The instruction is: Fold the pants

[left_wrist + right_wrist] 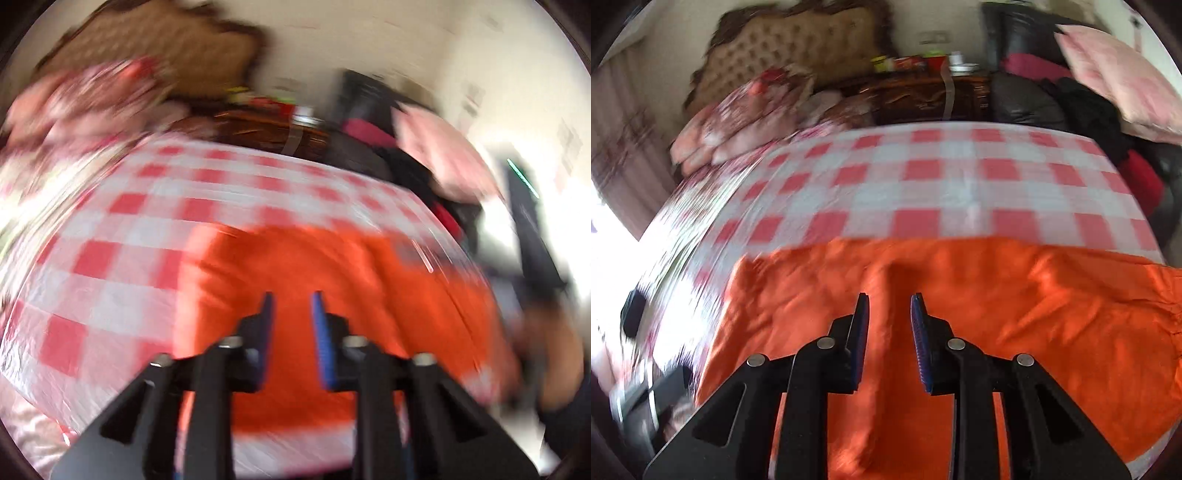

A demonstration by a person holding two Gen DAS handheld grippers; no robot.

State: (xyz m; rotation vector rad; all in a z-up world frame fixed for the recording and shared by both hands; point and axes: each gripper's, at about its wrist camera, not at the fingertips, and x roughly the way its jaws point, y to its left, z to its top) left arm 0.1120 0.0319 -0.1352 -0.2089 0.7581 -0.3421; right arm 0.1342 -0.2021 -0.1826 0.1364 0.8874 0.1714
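Left wrist view: I am looking through heavy motion blur. My left gripper (291,297) is hanging above the orange pants (332,280), its jaws standing a narrow gap apart with nothing between them; I am gripping no cloth here. The pants are lying on the red-and-white checked cloth (122,229) covering the desk, toward its near edge. At the right edge a hand (546,354) is showing, too smeared for me to read more.

Right wrist view: this picture is sharper. My right gripper (889,295) is likewise released, jaws parted and empty, poised over the pants (1015,314), which are spreading across the near part of the checked cloth (942,177) with creases running through the fabric. Their right end is running out of view, so I cannot tell how far the folding has come.

Risks, in my judgement: with both grippers empty, the pants are lying unrestrained, and a soft fold may be springing open. The covering looks glossy, so a sideways tug could be sliding the whole garment toward the near edge. Closing on a creased ridge could be catching one layer only, leaving an uneven fold.
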